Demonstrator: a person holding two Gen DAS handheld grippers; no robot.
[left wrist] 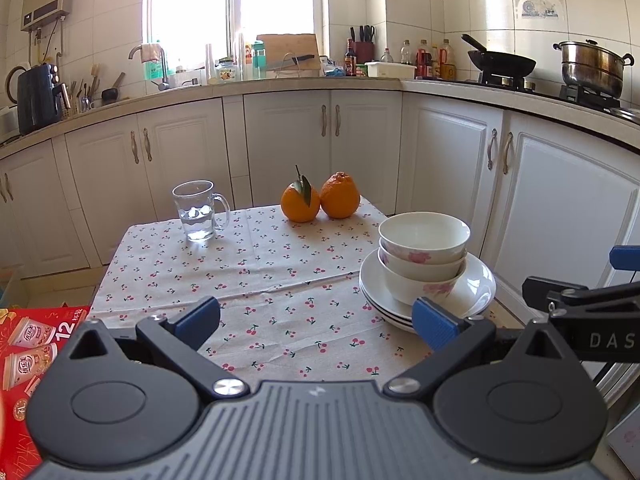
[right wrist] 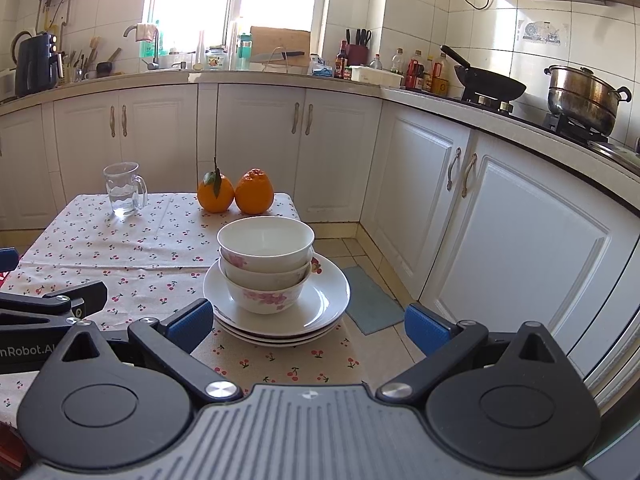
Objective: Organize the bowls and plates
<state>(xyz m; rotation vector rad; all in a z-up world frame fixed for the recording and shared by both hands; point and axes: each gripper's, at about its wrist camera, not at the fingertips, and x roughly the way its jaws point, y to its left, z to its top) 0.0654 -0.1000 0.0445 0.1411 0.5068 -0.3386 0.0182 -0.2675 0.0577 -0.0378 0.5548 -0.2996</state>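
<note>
Right now both grippers hang over the near edge of the table [left wrist: 280,264], each with its blue-padded jaws spread wide and nothing between them. From its own camera, the left gripper [left wrist: 316,320] faces the middle of the cherry-print cloth, with the dishes off to its right. The right gripper [right wrist: 308,322] points almost straight at them.

Three white bowls [right wrist: 265,264] with pink flowers are nested upright, one inside the other, and stand on a stack of white plates [right wrist: 320,312]. That stack sits at the table's near right corner, close to the edge by the cabinets.

Toward the far side, a glass mug [left wrist: 198,210] partly filled with water stands on the left. Two oranges [left wrist: 320,198] sit touching each other near the far edge, one with a leaf on its stem. A red box [left wrist: 36,340] lies below the table's left side.
</note>
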